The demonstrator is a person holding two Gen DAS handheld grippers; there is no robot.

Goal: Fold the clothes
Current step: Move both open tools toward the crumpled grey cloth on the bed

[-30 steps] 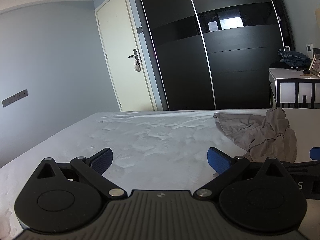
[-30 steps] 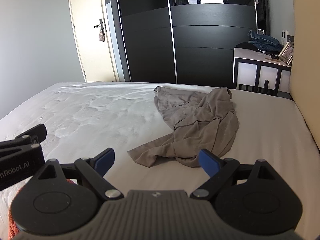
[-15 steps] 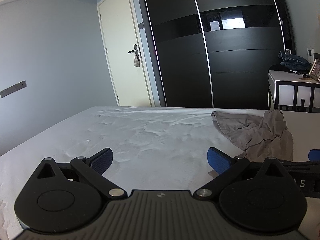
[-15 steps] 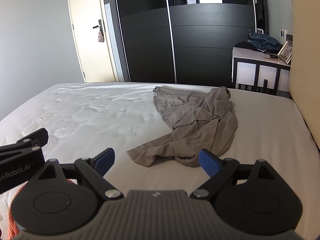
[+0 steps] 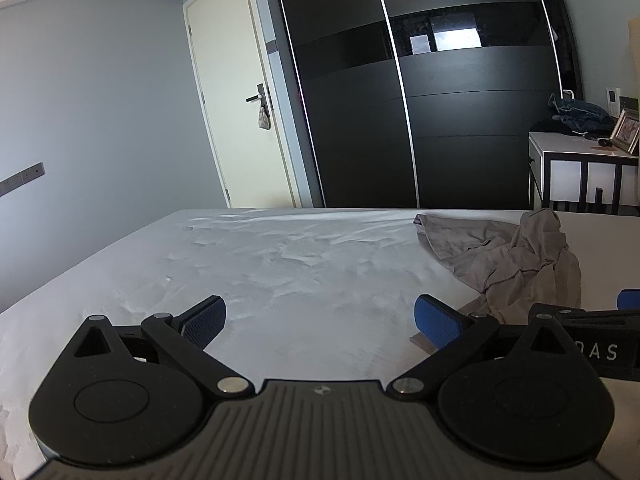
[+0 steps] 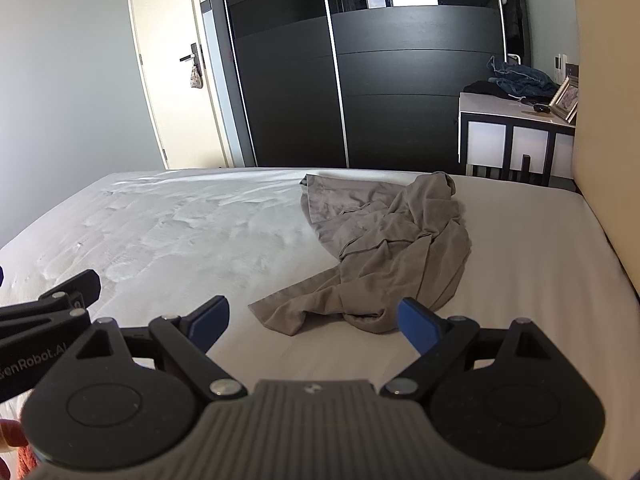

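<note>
A crumpled grey garment [image 6: 384, 248] lies on the white bed [image 6: 180, 232], right of the middle. The left wrist view shows the same garment [image 5: 508, 256] at the right. My right gripper [image 6: 316, 318] hovers open just short of the garment's near tip, with nothing between its blue pads. My left gripper [image 5: 320, 318] is open over bare sheet, left of the garment and clear of it. Its side also shows at the left edge of the right wrist view, where the left gripper [image 6: 52, 304] sits beside the right one.
A black sliding wardrobe [image 6: 360, 64] and a cream door [image 6: 176, 72] stand beyond the bed's far edge. A white side cabinet [image 6: 516, 136] with jeans and a photo frame is at the back right. A beige headboard [image 6: 604, 120] bounds the bed's right side.
Both views have shifted slightly and levelled out; the left wrist view sits a little lower and nearer the sheet. The garment has not moved and both grippers remain open.
</note>
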